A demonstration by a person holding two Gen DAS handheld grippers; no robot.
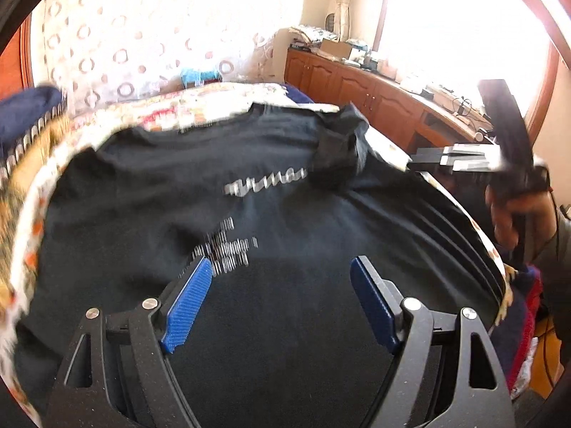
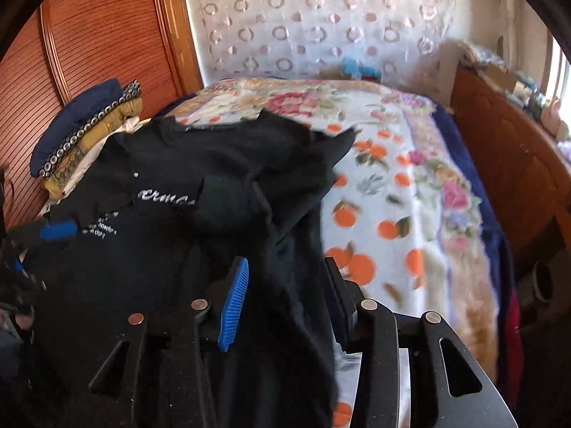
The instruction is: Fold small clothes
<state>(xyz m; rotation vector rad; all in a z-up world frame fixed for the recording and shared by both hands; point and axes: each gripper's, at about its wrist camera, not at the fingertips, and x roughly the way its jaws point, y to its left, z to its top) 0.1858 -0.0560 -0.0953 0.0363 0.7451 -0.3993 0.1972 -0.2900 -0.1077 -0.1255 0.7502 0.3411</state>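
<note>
Nearest, the left claw (image 1: 280, 299) hangs wide open and empty just over the lower body of the black T-shirt (image 1: 150, 178), while the right claw (image 2: 285, 303) is also spread, with the shirt's right edge draped between its pads, not pinched. The shirt lies front-up on the floral bedspread (image 2: 392, 178), one sleeve (image 1: 339, 149) flopped inward over the white lettering. Being light, limp cotton that likely sags and wrinkles, it is best pinched at hem corners and shoulder seams, farther up

Bed (image 2: 403, 192) with floral, orange-print blanket; black T-shirt (image 2: 221, 164) spread on it, one sleeve folded over chest; folded clothes pile (image 2: 85, 135) at far-left corner.
</note>
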